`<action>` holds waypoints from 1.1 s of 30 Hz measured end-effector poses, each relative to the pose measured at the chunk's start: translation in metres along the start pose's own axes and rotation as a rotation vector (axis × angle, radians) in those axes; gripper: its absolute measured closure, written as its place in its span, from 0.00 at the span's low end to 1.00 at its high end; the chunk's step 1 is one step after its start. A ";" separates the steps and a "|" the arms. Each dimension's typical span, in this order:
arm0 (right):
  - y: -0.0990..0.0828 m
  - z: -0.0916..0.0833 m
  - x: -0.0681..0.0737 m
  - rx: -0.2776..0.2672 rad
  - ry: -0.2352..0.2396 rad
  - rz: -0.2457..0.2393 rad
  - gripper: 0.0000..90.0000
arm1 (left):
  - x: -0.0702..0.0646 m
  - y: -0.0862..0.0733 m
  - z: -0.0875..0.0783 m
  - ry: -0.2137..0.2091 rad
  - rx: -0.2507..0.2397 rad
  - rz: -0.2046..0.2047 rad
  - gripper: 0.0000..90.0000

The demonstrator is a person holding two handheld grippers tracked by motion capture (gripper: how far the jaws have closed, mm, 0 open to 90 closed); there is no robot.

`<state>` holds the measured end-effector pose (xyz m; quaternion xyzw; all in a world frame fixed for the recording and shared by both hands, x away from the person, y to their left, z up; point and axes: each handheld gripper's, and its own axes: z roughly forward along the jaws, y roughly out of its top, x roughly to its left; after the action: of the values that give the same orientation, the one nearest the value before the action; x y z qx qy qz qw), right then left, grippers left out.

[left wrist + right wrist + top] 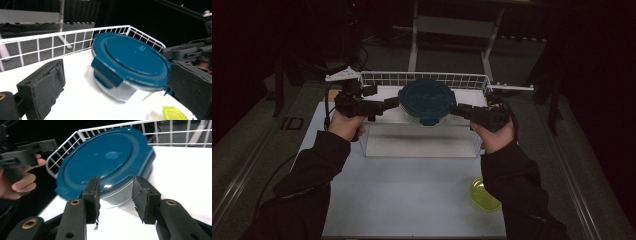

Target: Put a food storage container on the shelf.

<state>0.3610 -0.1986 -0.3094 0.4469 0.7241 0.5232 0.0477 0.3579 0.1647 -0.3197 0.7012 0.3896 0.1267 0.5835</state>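
A round clear container with a dark teal snap-on lid (427, 101) sits on the raised white shelf with a white wire-grid railing (422, 79), toward the railing's side of that shelf, with the railing running just behind it. The left gripper (393, 103) reaches in from the container's left, and in the left gripper view its black padded jaws stand spread wide, one well off to the container's left and the other near the lid's right edge; neither pad (47, 85) presses on it, so nothing is gripped. The right gripper (458, 109) comes in from the container's right. In the right gripper view its two jaws are parted about halfway, their worn pads (143, 195) just short of the container's glassy wall and lid rim, with bare shelf showing in the gap between them and nothing held. A small yellow-green plastic lid (483, 195) lies on the white table (412, 195) below the shelf, well apart from the container, beside the person's right sleeve.
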 end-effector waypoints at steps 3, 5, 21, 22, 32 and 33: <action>-0.007 -0.001 0.008 0.007 0.021 -0.018 0.69 | -0.001 -0.008 -0.006 0.009 -0.003 0.011 0.00; -0.012 0.000 0.012 0.021 0.033 -0.030 0.73 | -0.003 -0.014 -0.011 0.010 0.006 0.020 0.00; -0.039 0.033 0.030 0.132 0.103 -0.062 1.00 | -0.029 -0.085 -0.037 0.040 0.097 0.062 0.00; -0.040 0.034 0.032 0.127 0.105 -0.067 1.00 | -0.030 -0.090 -0.038 0.037 0.099 0.062 0.00; -0.034 0.042 0.044 0.106 0.111 -0.080 1.00 | -0.044 -0.140 -0.040 0.024 0.140 0.076 0.00; -0.034 0.043 0.044 0.106 0.111 -0.079 1.00 | -0.045 -0.143 -0.039 0.024 0.145 0.077 0.00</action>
<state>0.3379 -0.1395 -0.3380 0.3901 0.7694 0.5058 0.0042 0.2463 0.1642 -0.4273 0.7545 0.3778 0.1289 0.5210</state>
